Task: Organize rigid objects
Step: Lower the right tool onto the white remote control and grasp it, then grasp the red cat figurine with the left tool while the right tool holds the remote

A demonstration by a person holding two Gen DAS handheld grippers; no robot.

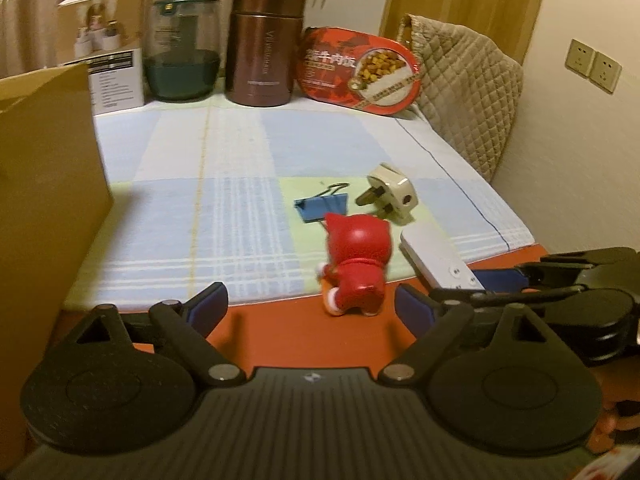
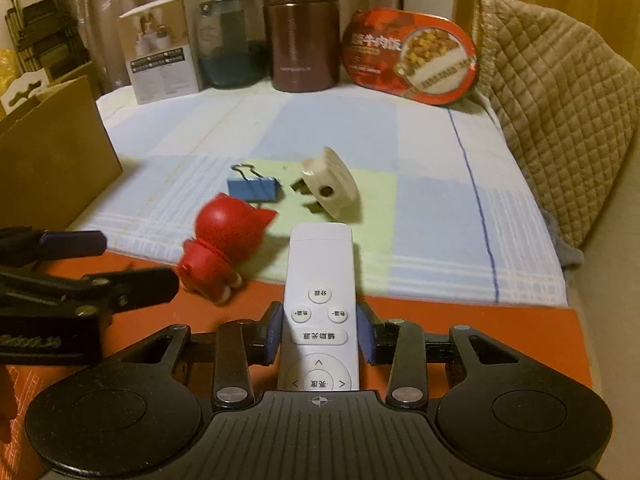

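A brown flask (image 1: 264, 40), glass jar (image 1: 182, 48) and red food tin (image 1: 358, 70) line the checked cloth's (image 1: 224, 152) far edge.

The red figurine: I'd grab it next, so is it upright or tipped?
Tipped. The red figurine leans over with its head tilted toward the white remote, feet at the cloth's edge.

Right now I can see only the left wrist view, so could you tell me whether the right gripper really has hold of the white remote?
Observer: Yes. In the right wrist view the right gripper has its jaws closed on both long sides of the white remote, button face up.
Operator: Thank you. Which end of it is held?
Observer: The end with the round direction pad sits nearest the gripper body; the plain end points toward the cream plug.
Operator: Is anything behind the cardboard box?
Observer: A dark rack stands beyond the cardboard box, by the curtain.
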